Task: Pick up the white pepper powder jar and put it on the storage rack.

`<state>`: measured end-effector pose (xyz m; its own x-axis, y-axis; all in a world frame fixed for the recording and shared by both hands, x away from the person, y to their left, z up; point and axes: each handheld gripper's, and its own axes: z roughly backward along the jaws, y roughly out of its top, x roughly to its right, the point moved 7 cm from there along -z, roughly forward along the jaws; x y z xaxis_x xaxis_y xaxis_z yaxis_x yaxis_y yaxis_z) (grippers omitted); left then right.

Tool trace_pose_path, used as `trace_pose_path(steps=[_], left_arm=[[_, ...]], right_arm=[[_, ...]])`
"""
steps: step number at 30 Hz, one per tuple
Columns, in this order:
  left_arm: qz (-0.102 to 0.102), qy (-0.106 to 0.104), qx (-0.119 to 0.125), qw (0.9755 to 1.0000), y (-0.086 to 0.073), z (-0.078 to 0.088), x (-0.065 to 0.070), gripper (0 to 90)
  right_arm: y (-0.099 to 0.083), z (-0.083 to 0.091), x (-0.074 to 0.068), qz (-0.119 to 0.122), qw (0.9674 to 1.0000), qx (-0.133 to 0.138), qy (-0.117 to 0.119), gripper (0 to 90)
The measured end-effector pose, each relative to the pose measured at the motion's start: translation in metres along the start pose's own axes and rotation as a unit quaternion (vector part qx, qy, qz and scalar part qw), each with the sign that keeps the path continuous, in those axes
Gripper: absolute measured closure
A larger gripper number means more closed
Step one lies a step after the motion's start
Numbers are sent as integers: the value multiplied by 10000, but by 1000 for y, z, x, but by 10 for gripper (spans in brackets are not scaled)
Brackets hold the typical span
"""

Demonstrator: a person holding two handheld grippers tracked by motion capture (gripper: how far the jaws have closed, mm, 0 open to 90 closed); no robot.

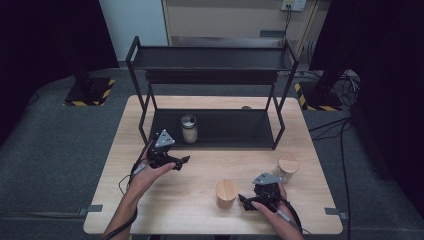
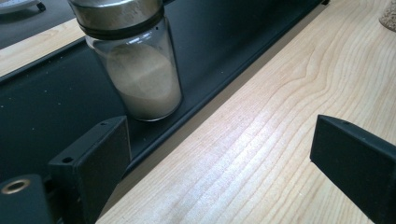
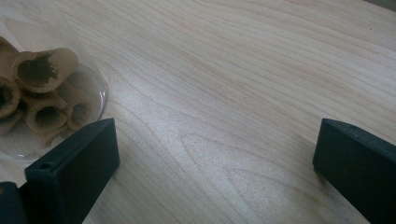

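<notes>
A glass jar with a metal lid stands upright on the lower board of a black shelf rack. It holds beige powder. My left gripper hovers over the table just in front of the rack, a little left of that jar. Its jaws stand open with nothing between them. A jar with a wooden lid stands near the table's front. My right gripper sits just right of it, open and empty. Brown rolled tubes fill that glass jar, beside one jaw.
A second jar with a wooden lid stands at the right, behind my right hand. The rack has an upper shelf and thin uprights at its corners. The wooden table ends close behind both forearms.
</notes>
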<state>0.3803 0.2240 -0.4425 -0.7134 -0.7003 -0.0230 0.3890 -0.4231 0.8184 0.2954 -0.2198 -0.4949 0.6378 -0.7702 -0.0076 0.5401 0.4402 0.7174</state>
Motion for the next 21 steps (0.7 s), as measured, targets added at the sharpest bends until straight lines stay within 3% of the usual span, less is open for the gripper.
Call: trace_pose_path(steps=[21], left_arm=[[-72,-98,28,9999,-10,7,17,38]], right_arm=[[0,0,0,-1,10000,2,-1,5]])
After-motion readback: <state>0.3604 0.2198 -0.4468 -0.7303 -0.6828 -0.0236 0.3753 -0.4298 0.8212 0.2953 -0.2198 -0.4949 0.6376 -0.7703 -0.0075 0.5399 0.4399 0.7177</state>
